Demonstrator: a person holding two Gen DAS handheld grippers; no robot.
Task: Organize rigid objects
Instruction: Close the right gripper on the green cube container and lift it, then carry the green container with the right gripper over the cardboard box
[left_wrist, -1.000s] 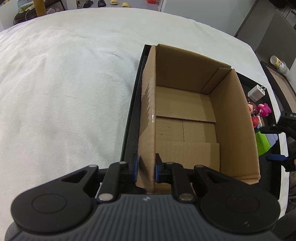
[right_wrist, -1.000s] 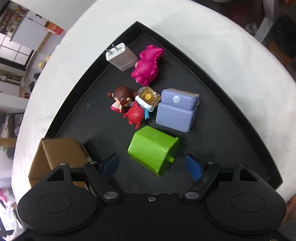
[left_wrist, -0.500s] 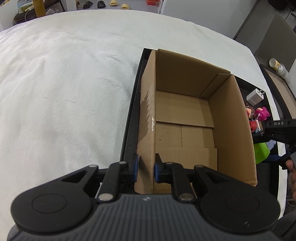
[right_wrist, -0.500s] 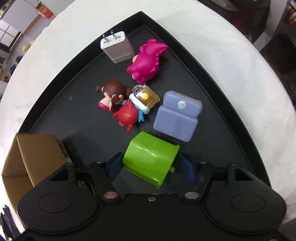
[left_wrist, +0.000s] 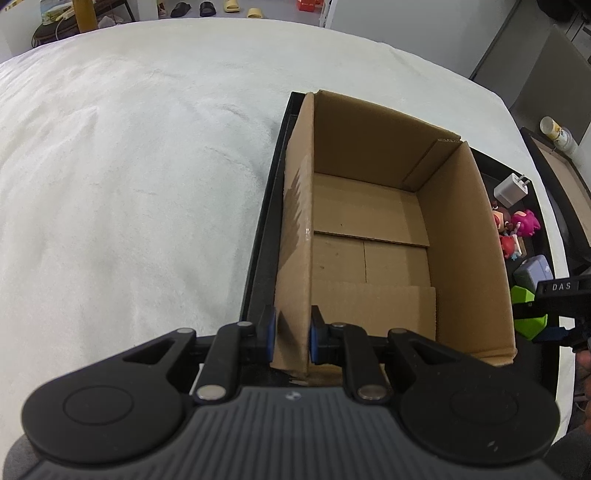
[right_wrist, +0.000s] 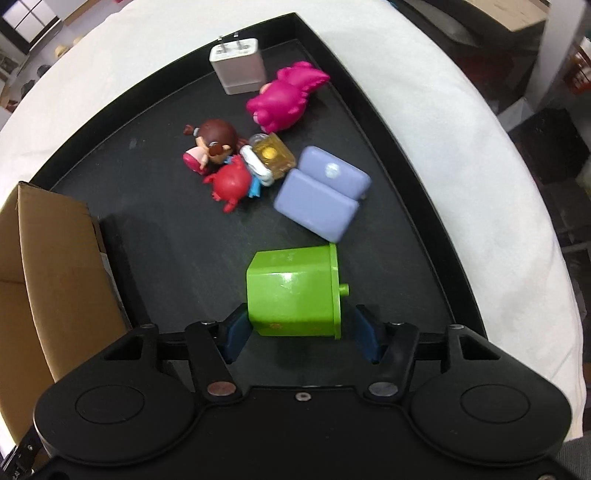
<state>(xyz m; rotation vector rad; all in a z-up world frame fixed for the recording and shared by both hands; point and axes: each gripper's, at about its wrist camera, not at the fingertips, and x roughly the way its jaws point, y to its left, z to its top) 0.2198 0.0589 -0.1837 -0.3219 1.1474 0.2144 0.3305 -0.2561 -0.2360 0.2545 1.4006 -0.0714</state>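
The left gripper (left_wrist: 290, 338) has its jaws clamped on the box's (left_wrist: 373, 236) left wall, at 6 o'clock in its view. The box stands open-topped on the tray (right_wrist: 155, 221), which lies on the white-covered worktop (left_wrist: 129, 184). At the tray's centre lie a brown-haired doll (right_wrist: 212, 146) and a red figure (right_wrist: 231, 184); a charger (right_wrist: 238, 66) is at 12 o'clock, a pink toy (right_wrist: 286, 98) just right of it, a lilac block (right_wrist: 321, 192) toward 2 o'clock. The right gripper (right_wrist: 297, 332) has just been closing its jaws, with the green cup (right_wrist: 293, 293) on its side between them; the left pad touches it, the right stands just clear.
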